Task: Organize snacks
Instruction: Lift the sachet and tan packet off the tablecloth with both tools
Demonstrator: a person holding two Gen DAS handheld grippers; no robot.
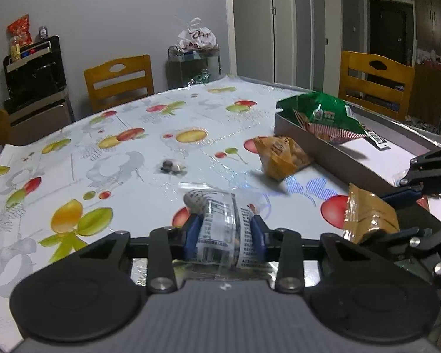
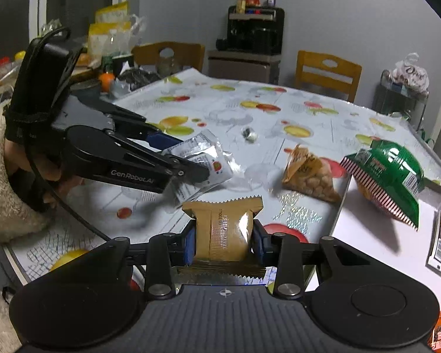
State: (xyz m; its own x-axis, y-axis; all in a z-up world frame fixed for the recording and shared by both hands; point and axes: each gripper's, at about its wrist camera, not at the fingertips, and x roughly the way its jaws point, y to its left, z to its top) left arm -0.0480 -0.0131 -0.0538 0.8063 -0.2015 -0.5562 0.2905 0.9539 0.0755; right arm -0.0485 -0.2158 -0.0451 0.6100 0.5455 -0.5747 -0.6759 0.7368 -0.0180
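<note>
On a dining table [image 1: 108, 153] covered with a fruit-print cloth, two hand-held grippers each carry a small snack. Left gripper [image 1: 225, 229] is clenched across the middle of a clear packet [image 1: 220, 220] printed with black text, raised just above the cloth; the plastic buckles between the blue pads, so it looks light, thin and slippery, best held at mid-body rather than by its flimsy edges. Right gripper [image 2: 225, 244] is clamped on a gold wrapper [image 2: 223, 229] with crimped zigzag ends, also lifted clear; its foil seems stiffer but crushable, so a gentle squeeze across the width suits it. To the right lies a shallow tray [image 1: 323, 147] already holding a green bag [image 1: 323, 111] propped over its rim. An orange bag [image 1: 282, 156] of round snacks rests on the cloth just beside the tray, and a tiny wrapped sweet [image 1: 170, 166] sits well apart, farther out. A fleecy sleeve [image 2: 3, 170] shows behind the left gripper.
</note>
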